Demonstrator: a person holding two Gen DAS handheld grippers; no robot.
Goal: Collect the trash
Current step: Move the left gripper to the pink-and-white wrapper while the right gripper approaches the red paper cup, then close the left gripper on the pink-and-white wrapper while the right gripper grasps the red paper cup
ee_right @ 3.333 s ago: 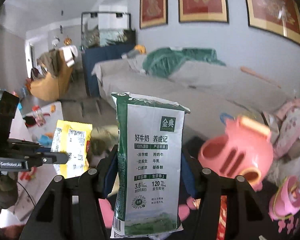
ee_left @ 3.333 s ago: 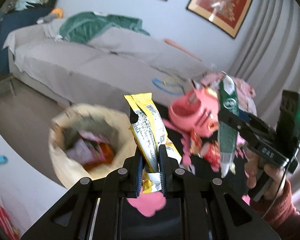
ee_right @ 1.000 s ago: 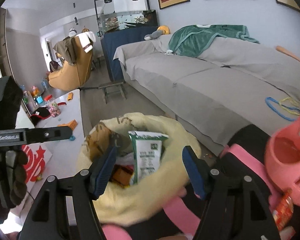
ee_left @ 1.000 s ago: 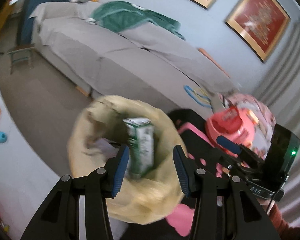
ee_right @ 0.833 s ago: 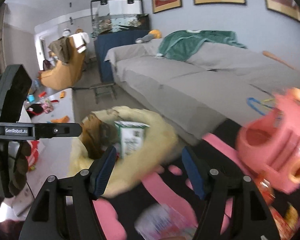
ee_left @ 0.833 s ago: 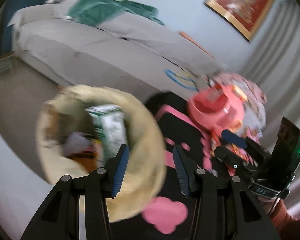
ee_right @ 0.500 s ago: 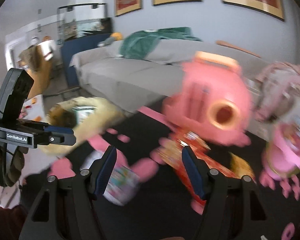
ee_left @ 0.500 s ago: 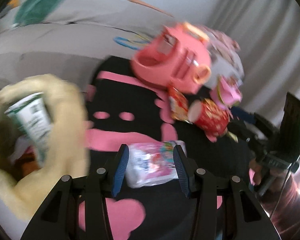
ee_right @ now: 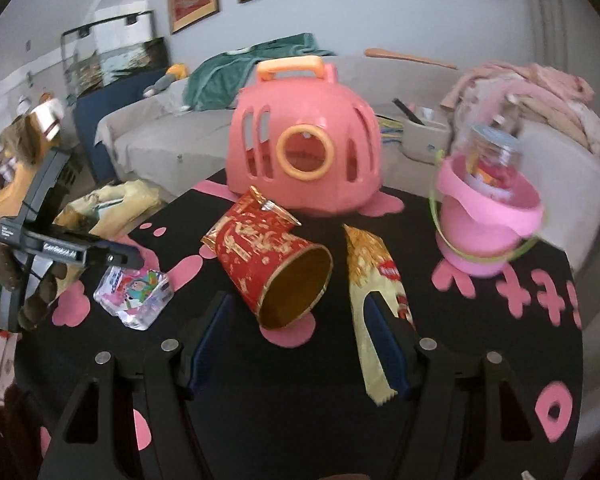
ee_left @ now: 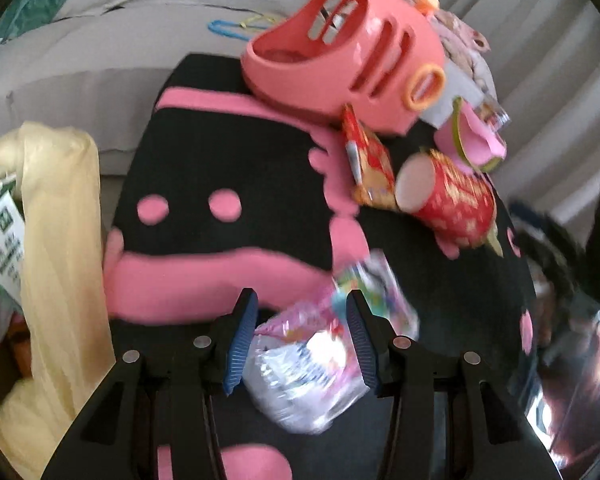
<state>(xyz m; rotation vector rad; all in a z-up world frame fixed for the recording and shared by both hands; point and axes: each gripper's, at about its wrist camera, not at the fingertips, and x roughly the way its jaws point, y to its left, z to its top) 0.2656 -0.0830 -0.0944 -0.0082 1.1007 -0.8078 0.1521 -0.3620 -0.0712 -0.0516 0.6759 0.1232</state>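
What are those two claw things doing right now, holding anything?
Left gripper: open, empty, poised over the shiny snack packet.
Right gripper: open, empty, facing the tipped red paper cup.

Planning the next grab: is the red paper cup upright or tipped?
Tipped. The red cup lies on its side on the black mat, open mouth facing the right gripper.

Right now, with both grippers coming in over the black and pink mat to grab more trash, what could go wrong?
1. The red paper cup lies on its side, so the open right gripper may nudge it and send it rolling.
2. The crinkly plastic packet under the left gripper looks slippery; its fingers could pinch only an edge.
3. The yellow snack wrapper lies flat, close beside the cup, and could be dragged along.
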